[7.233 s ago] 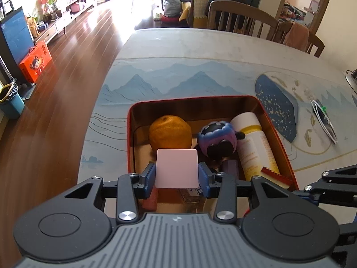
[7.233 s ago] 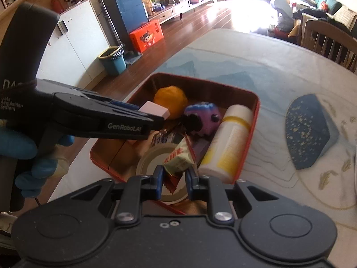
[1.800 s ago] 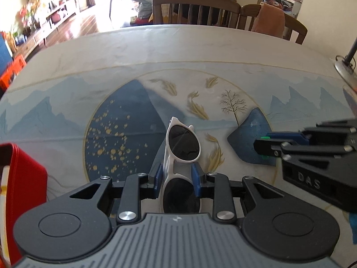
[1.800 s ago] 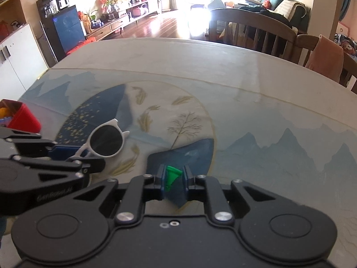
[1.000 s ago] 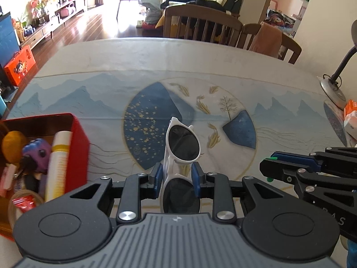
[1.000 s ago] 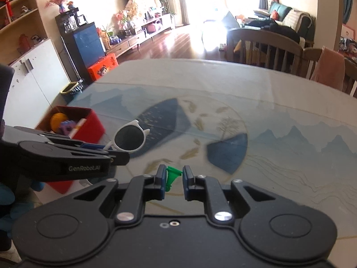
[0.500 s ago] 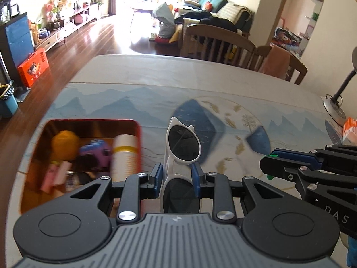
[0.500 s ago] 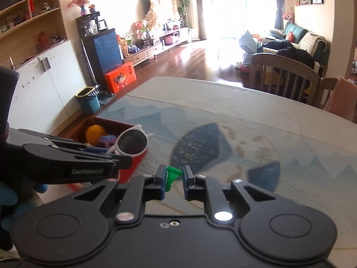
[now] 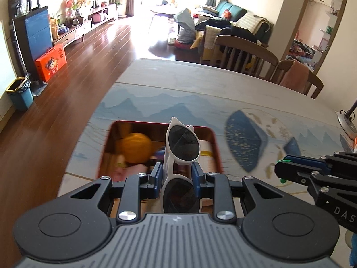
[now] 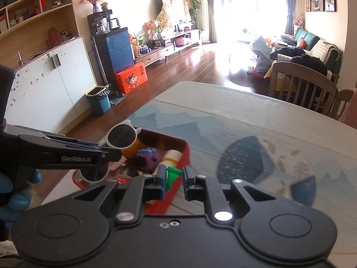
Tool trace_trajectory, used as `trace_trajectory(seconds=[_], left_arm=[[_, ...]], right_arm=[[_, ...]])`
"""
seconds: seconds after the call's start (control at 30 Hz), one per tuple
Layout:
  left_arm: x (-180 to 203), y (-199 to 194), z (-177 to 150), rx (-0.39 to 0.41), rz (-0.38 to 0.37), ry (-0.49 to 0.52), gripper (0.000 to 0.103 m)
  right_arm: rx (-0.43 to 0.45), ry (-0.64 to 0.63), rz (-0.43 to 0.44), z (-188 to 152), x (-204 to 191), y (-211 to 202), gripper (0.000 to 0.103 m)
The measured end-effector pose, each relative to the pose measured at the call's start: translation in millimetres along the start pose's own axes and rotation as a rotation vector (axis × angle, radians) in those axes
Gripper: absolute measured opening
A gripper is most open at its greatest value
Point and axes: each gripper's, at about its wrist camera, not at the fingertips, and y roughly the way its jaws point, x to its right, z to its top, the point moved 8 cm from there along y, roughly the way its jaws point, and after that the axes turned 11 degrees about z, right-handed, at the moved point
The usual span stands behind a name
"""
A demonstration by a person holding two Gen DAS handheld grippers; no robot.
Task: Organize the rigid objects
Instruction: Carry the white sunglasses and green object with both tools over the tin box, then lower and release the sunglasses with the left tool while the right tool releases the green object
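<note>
My left gripper [image 9: 176,172] is shut on white sunglasses [image 9: 183,144] with dark lenses, gripped at the bridge and standing on end. It hangs above the open red box [image 9: 215,143], which holds an orange [image 9: 136,144], a purple toy [image 10: 148,157], a white-and-yellow tube [image 10: 171,156] and other small items. My right gripper [image 10: 174,178] is shut on a small green plastic piece [image 10: 173,174], just right of the box's near corner [image 10: 185,154]. In the right wrist view the left gripper [image 10: 111,154] and the sunglasses [image 10: 121,136] hover over the box.
The box stands near the table's left edge, with wooden floor beyond. The printed tablecloth [image 9: 245,143] runs off to the right. Wooden chairs [image 9: 245,55] line the far side. A lamp base [image 9: 345,122] sits at the far right.
Both grippers have swung left across the table with their loads. The red box has come from the left edge of view to directly under the sunglasses.
</note>
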Motion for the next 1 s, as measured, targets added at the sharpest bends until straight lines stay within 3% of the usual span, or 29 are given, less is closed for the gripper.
trace_trajectory(seconds=[0.43, 1.0], left_arm=[[-58, 31, -7, -0.052, 0.009, 0.022, 0.027], [-60, 65, -20, -0.098, -0.021, 0.103, 0.027]], right_arm=[[-0.04, -0.007, -0.029, 5, -29, 50, 0.014], [-0.148, -0.054, -0.066, -8, -32, 113, 0.014]])
